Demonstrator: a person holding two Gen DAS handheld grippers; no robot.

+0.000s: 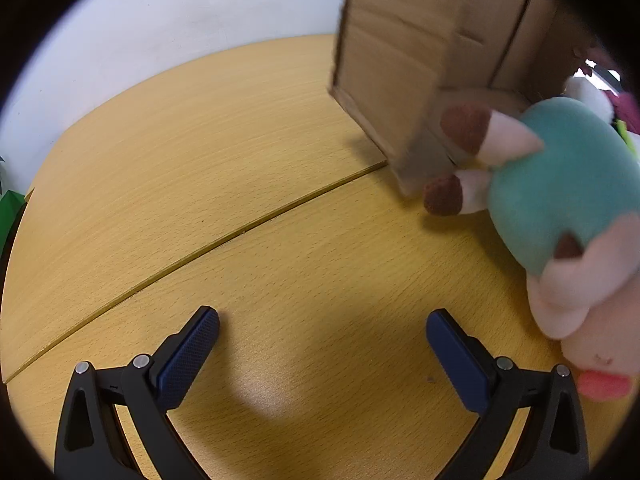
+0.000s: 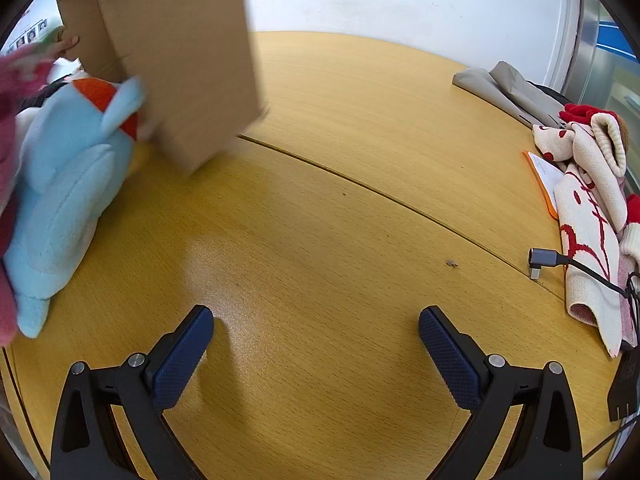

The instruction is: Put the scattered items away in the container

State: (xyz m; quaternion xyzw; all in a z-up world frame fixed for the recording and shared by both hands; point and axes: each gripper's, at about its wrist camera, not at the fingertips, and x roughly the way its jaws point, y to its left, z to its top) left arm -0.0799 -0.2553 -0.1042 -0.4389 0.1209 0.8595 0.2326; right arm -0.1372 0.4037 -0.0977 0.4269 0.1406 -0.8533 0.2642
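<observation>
A brown cardboard box (image 1: pixel 404 64) hangs tilted and blurred above the wooden table (image 1: pixel 240 184), with one corner near the tabletop. In the right wrist view the same box (image 2: pixel 180 60) is held at its top by a person's hand (image 2: pixel 68 46). A teal and pink plush toy (image 1: pixel 560 200) lies at the right of the left wrist view, against the box. A light blue plush with an orange patch (image 2: pixel 72 184) lies at the left of the right wrist view, beside a pink plush (image 2: pixel 8 184). My left gripper (image 1: pixel 322 332) and right gripper (image 2: pixel 316 330) both stand open over bare wood.
At the table's right edge lie a cream and red knitted cloth (image 2: pixel 588 216), a grey folded cloth (image 2: pixel 508 88), a USB cable plug (image 2: pixel 544 260) and an orange-edged paper (image 2: pixel 546 176). A seam (image 2: pixel 380 192) crosses the tabletop. A white wall stands behind.
</observation>
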